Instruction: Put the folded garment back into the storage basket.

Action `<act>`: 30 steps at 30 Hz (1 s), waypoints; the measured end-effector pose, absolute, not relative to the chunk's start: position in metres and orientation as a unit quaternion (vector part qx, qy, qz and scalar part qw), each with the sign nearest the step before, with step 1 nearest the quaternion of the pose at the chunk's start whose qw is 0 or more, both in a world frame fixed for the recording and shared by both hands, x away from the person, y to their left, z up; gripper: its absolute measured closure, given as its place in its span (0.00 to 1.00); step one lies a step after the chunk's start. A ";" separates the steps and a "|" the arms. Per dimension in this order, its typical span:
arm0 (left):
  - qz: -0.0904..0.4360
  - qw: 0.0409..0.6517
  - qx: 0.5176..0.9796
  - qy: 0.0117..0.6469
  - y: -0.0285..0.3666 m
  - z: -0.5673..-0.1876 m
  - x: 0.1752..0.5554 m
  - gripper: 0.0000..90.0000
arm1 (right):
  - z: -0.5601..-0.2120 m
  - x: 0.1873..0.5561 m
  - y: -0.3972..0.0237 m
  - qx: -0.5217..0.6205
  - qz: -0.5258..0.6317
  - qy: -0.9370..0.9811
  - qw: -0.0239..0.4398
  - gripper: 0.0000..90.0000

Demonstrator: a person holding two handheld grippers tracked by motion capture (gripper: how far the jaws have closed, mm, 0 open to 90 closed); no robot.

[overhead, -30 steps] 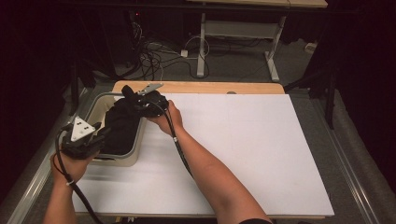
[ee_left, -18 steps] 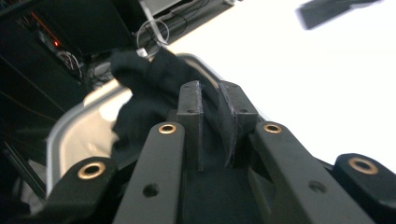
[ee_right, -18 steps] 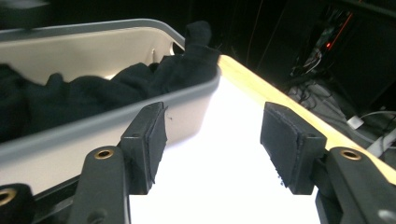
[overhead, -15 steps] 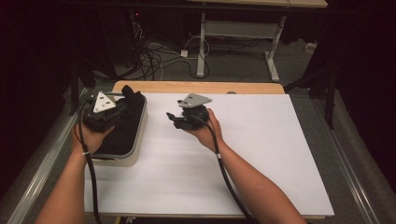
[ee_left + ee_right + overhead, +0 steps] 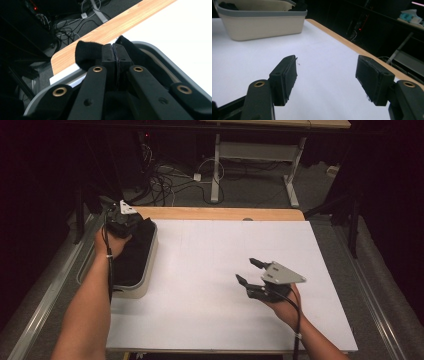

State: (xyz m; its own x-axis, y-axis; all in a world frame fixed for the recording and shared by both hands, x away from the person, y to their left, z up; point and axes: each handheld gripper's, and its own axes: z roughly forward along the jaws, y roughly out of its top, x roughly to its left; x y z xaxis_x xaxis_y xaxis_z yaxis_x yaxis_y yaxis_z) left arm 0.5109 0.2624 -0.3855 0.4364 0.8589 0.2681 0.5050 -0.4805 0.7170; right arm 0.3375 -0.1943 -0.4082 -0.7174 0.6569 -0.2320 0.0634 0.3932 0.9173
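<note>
Black cloth (image 5: 86, 51), bunched at the far corner of the cream plastic bin with grey rim (image 5: 145, 285), is pinched in the closed left gripper (image 5: 115, 53), so the lift-out seems underway; next, the right gripper (image 5: 249, 271), jaws just spreading empty over the white tabletop (image 5: 210, 320), likely takes an edge.

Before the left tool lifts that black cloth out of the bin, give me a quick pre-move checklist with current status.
1. Left tool shut on the black cloth: ok, jaws have just closed and pinch a fold at the bin's far corner.
2. How much cloth is caught: cannot tell, only a thin edge shows between the pads.
3. Rest of the cloth free to lift: cannot tell, it lies dark inside the bin.
4. Right tool clear of the bin: ok, it is over the white board, jaws opening and empty.
5. Open board for laying the cloth: ok.
</note>
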 end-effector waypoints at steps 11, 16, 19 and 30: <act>0.288 0.221 0.817 0.449 0.246 -0.411 0.533 0.96 | -0.426 0.297 -0.246 0.227 0.491 0.779 0.317 0.39; 0.275 0.181 0.832 0.447 0.242 -0.424 0.532 0.96 | -0.424 0.296 -0.246 0.217 0.502 0.776 0.313 0.39; 0.266 0.181 0.832 0.452 0.244 -0.425 0.533 0.96 | -0.426 0.299 -0.246 0.224 0.500 0.778 0.306 0.39; 0.238 0.138 0.848 0.453 0.245 -0.437 0.534 0.96 | -0.430 0.298 -0.242 0.217 0.492 0.786 0.305 0.38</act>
State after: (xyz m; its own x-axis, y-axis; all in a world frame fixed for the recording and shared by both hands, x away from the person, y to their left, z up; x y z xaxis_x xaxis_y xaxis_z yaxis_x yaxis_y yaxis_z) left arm 0.5344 0.2445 -0.4375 0.4767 0.8339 0.2783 0.7031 -0.5517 0.4487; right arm 0.2977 -0.2424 -0.4296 -0.7202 0.6410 -0.2653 0.0411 0.4212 0.9060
